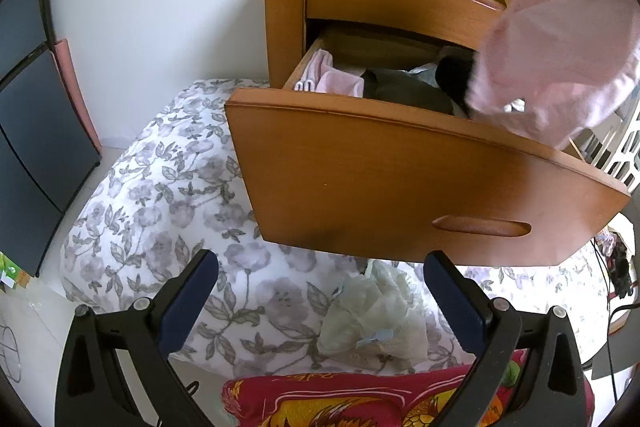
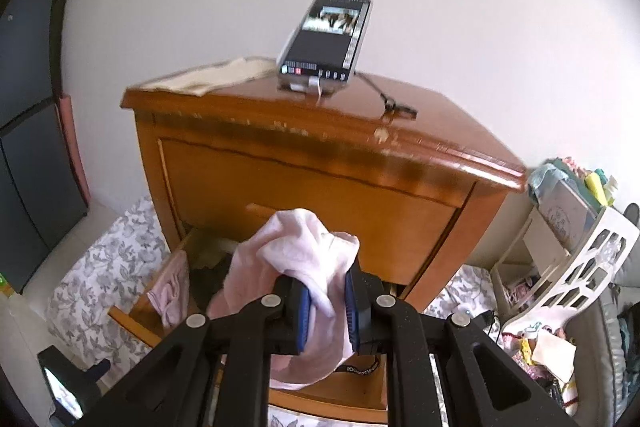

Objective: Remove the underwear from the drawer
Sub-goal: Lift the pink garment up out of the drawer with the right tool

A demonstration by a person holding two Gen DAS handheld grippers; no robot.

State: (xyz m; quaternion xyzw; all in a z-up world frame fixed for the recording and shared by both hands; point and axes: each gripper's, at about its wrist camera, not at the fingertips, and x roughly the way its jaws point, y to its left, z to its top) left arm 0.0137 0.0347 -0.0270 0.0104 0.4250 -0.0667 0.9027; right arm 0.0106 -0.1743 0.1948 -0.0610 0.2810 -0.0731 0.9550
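Observation:
My right gripper [image 2: 326, 301] is shut on pale pink underwear [image 2: 304, 251], which bunches over the pads and hangs below them, above the open lower drawer [image 2: 132, 319] of a wooden nightstand [image 2: 320, 163]. In the left wrist view the same pink underwear [image 1: 560, 51] hangs at the upper right over the open drawer [image 1: 400, 179]. Inside the drawer lie another pink garment [image 1: 332, 77] and dark clothes [image 1: 404, 87]. My left gripper [image 1: 320, 291] stands open below the drawer front, over a floral-print bedding [image 1: 160, 195], with nothing between its fingers.
A phone [image 2: 324, 43] on a stand, a cable and a folded cloth [image 2: 208, 77] sit on the nightstand top. A pale green lacy garment [image 1: 372, 315] lies on the bedding beside a red patterned fabric [image 1: 340, 399]. A white rack [image 2: 572, 259] with clutter stands right; a dark cabinet [image 1: 28, 131] left.

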